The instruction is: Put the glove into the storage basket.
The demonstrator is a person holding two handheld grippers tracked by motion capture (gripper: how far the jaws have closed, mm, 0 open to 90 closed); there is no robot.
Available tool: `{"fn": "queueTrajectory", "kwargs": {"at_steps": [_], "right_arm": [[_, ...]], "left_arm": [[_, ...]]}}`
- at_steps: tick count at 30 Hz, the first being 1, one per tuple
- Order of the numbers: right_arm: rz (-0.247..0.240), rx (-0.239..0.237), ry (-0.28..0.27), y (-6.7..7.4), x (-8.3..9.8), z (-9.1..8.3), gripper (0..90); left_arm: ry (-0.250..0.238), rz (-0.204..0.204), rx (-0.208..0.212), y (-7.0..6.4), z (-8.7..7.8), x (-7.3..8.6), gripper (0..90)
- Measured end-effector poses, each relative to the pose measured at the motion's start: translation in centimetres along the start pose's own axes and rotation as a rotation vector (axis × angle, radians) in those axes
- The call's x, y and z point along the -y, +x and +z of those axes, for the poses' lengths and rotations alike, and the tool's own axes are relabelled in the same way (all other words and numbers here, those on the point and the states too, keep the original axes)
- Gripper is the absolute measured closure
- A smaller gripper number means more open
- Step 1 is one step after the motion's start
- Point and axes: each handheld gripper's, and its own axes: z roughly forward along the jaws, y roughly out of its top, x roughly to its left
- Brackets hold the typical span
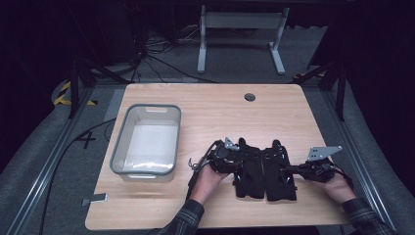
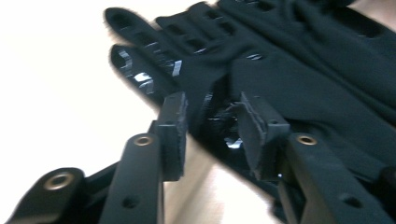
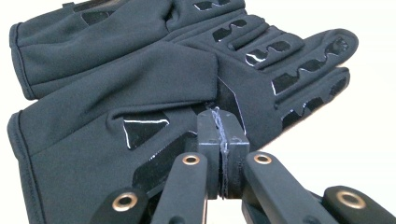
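Observation:
Two black gloves lie flat side by side on the wooden table point(image 1: 220, 112), fingers pointing away from the person: the left glove point(image 1: 250, 171) and the right glove point(image 1: 280, 172). My left gripper point(image 1: 239, 164) is at the left glove's outer edge. In the left gripper view this gripper point(image 2: 215, 126) stands open, with the thumb part of the left glove point(image 2: 299, 84) between the pads point(image 2: 175, 135), which do not press on it. My right gripper point(image 1: 289, 169) comes in from the right. In the right gripper view it point(image 3: 219, 126) is shut on the thumb edge of the right glove point(image 3: 140, 93).
A clear plastic bin with a grey rim point(image 1: 117, 147) stands on the table's left half, with something pale and flat on its bottom. A round cable hole point(image 1: 249, 97) sits near the far edge. Bare wood lies beyond the gloves.

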Motion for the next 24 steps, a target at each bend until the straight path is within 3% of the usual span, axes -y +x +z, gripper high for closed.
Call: {"fn": "queueTrajectory", "kwargs": {"at_steps": [4, 9, 11, 17, 20, 24], "right_arm": [[0.007, 0.004, -0.003, -0.1, 0.2, -0.3, 89.9], [0.006, 0.011, -0.003, -0.1, 0.3, -0.5, 89.9], [0.006, 0.013, 0.005, -0.1, 0.4, -0.3, 89.9], [-0.003, 0.015, 0.023, -0.1, 0.4, 0.0, 89.9], [-0.003, 0.015, 0.025, -0.1, 0.4, 0.0, 89.9], [-0.002, 0.010, 0.027, -0.1, 0.4, 0.1, 90.0]], "left_arm": [[0.004, -0.025, 0.010, 0.1, 0.6, 0.1, 60.4], [0.031, -0.003, -0.005, -0.4, 1.2, 0.1, 62.6], [0.038, 0.015, -0.024, -0.8, 1.3, 0.0, 66.4], [0.046, -0.005, -0.009, -0.9, 1.4, -0.1, 81.3], [0.041, 0.010, -0.031, -1.2, 1.4, -0.2, 85.8], [0.023, -0.031, -0.009, -1.0, 1.1, -0.2, 86.8]]}}
